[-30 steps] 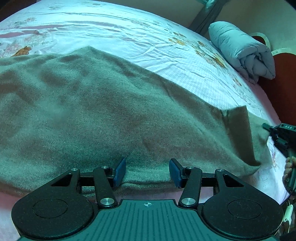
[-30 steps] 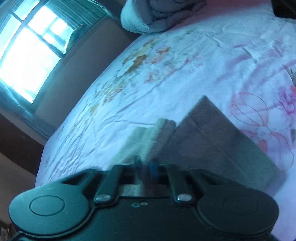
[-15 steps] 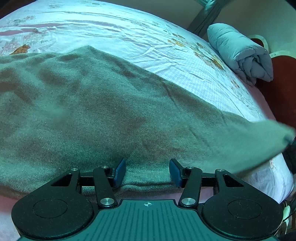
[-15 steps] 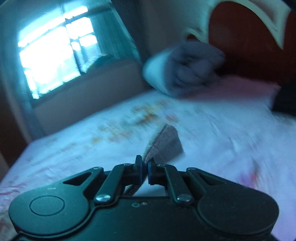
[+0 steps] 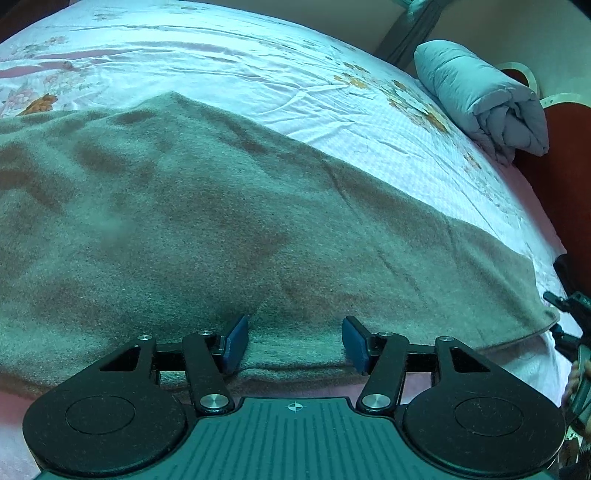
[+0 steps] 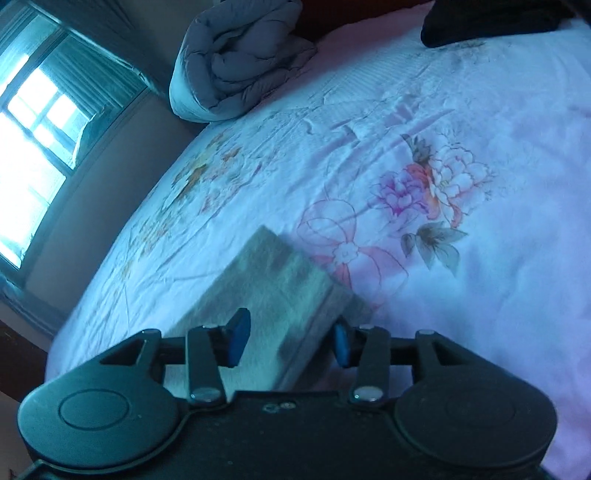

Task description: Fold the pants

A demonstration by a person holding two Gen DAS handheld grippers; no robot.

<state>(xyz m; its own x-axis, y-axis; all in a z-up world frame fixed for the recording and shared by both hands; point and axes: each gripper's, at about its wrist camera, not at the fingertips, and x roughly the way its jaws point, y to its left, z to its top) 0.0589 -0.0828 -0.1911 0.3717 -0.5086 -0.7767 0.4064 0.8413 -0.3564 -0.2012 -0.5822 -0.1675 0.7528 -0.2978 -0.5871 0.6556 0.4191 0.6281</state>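
Grey-green fleece pants [image 5: 221, 229] lie spread flat across the floral bedsheet [image 5: 229, 66]. My left gripper [image 5: 293, 341] is open, its blue pads at the near edge of the pants, holding nothing. The leg end [image 6: 273, 295] shows in the right wrist view, lying flat on the sheet. My right gripper [image 6: 288, 339] is open just over that leg end, with the cloth between and below its pads. The right gripper also shows at the right edge of the left wrist view [image 5: 569, 325], beside the hem corner.
A rolled grey duvet [image 5: 484, 107] lies at the head of the bed, also seen in the right wrist view [image 6: 236, 62]. A dark folded garment [image 6: 491, 18] sits at the far corner. A window [image 6: 33, 155] is on the left wall.
The right gripper was shut on the leg end and lifted it; it has lowered it flat onto the bed and opened. The folded-over hem now lies straight. The left gripper stayed put.
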